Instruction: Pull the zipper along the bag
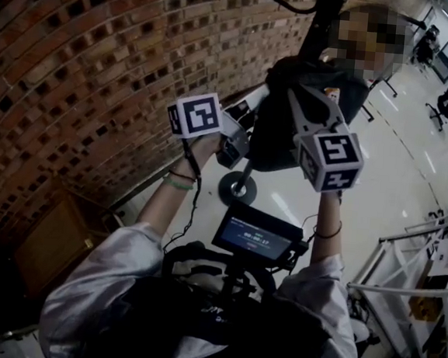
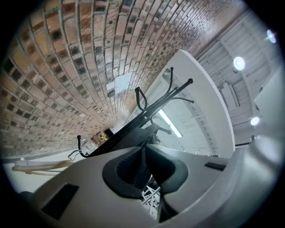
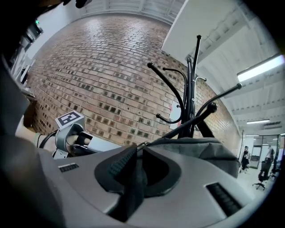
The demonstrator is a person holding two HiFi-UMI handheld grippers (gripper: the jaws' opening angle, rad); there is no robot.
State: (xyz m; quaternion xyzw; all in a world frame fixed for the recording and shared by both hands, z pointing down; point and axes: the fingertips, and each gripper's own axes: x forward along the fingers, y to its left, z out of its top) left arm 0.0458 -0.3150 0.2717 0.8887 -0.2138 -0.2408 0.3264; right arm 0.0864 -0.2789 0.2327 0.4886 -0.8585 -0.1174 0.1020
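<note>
Coat stand (image 1: 237, 187) bears bag (image 1: 279, 132); brick wall (image 1: 84, 84) behind.

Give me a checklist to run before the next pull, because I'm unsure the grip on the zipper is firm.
1. Bag hangs on the coat stand: ok.
2. Left gripper jaws closed: ok.
3. Left gripper pinching bag fabric: cannot tell.
4. Zipper pull lies inside the right gripper: ok.
5. Right gripper clamped on the zipper pull: not ok, its jaws stand slightly apart.
</note>
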